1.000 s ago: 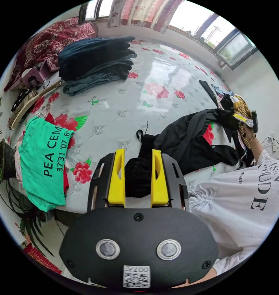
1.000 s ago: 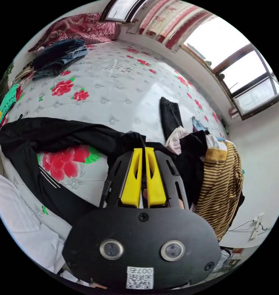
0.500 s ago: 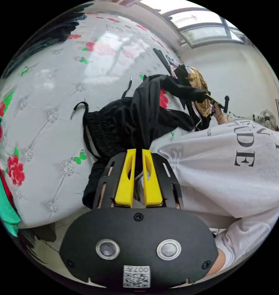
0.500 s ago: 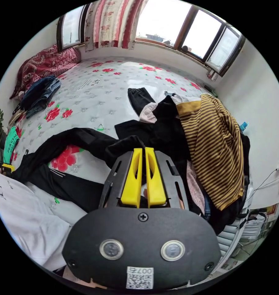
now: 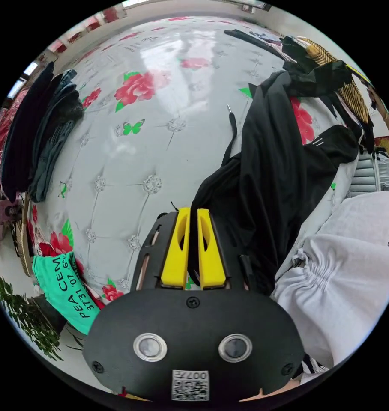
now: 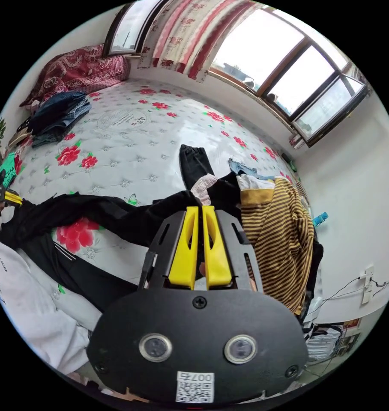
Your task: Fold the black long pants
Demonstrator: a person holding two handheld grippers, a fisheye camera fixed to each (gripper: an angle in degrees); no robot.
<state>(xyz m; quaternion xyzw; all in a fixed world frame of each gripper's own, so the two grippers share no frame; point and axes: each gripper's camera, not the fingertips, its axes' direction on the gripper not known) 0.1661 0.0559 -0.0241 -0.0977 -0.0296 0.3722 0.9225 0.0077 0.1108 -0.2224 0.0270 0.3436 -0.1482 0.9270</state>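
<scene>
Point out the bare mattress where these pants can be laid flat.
Free: the floral mattress between the stack of folded jeans and the black long pants. Crowded: the clothes heap around the striped top.

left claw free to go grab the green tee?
Probably not: the left claw looks shut on the black pants, so it must let go first. The green tee lies uncovered at the mattress edge.
</scene>
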